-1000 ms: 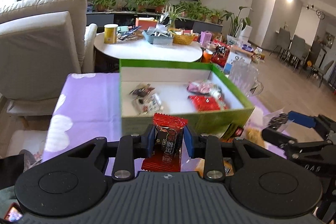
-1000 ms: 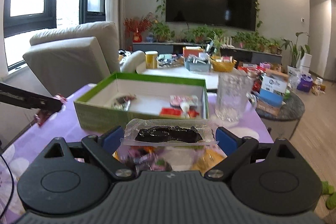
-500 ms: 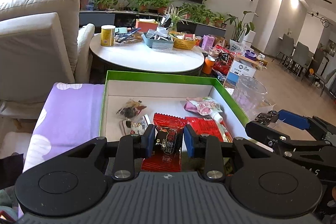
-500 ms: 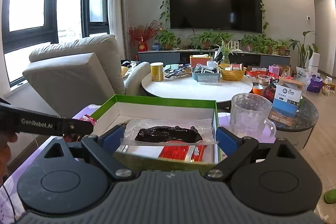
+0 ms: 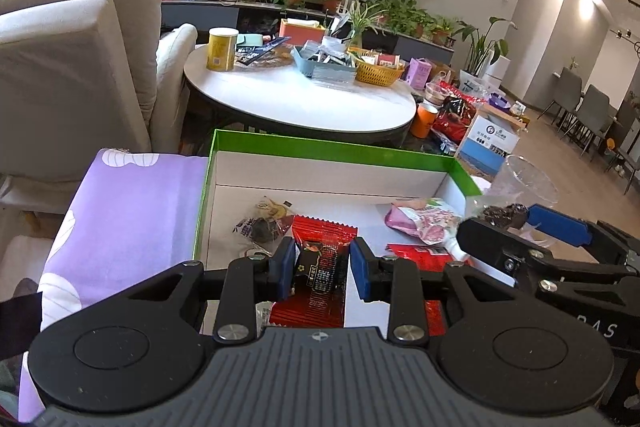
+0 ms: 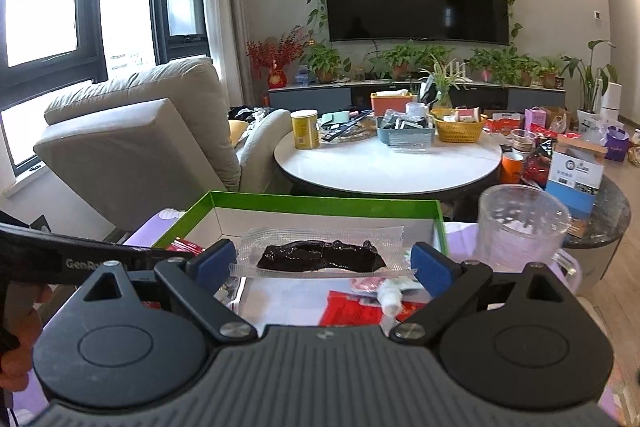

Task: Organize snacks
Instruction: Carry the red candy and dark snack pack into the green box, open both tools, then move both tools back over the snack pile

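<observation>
My left gripper [image 5: 322, 267] is shut on a red and black snack packet [image 5: 320, 269], held above the inside of the green-rimmed box [image 5: 332, 153]. My right gripper [image 6: 323, 262] is shut on a clear packet with a dark snack [image 6: 320, 255], also over the box [image 6: 320, 203]. In the left wrist view the right gripper [image 5: 520, 231] comes in from the right with the dark snack [image 5: 502, 213] in its pads. Inside the box lie a pink packet [image 5: 424, 223], a dark wrapped snack [image 5: 264, 223] and a red packet [image 5: 424, 254].
The box rests on a purple cloth [image 5: 128, 211]. A clear glass jug [image 6: 520, 227] stands right of the box. Behind are a round white table [image 6: 384, 163] with a yellow can and baskets, and a beige armchair [image 6: 136, 131]. A hand [image 6: 16, 339] holds the left gripper's handle.
Both grippers have moved forward from in front of the box to over its inside, each still holding its packet. The right gripper has come closer to the left one.
</observation>
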Motion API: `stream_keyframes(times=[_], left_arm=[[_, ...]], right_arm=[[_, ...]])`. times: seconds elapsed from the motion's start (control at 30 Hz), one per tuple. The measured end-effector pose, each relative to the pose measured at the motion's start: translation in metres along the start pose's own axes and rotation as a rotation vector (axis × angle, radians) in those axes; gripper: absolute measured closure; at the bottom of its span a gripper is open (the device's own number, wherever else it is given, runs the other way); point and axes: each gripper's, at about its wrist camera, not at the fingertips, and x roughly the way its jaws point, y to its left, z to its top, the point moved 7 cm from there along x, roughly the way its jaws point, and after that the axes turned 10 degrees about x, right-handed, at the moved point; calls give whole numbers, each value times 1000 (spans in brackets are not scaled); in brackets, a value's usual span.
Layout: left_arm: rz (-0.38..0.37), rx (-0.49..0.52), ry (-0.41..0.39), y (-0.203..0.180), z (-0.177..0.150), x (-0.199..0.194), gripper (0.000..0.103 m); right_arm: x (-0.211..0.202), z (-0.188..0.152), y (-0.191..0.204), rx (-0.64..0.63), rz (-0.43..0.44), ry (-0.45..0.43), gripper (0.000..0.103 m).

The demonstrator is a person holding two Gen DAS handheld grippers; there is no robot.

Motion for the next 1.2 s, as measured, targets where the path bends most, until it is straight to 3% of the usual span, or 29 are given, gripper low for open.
stream_keyframes(times=[0.37,0.53,0.77,1.2], left_arm=[[19,-24,43,7,-2,27,74],[49,6,34,9,-3,28,59],[61,26,22,11,-1,20,58],[5,49,9,14,-3,-6,58]], right_arm=[[27,2,0,20,2,31,55],[31,3,-3,50,-4,32,55],[28,2,-5,63,-26,33,55],[6,1,-13,70,-50,19,55]])
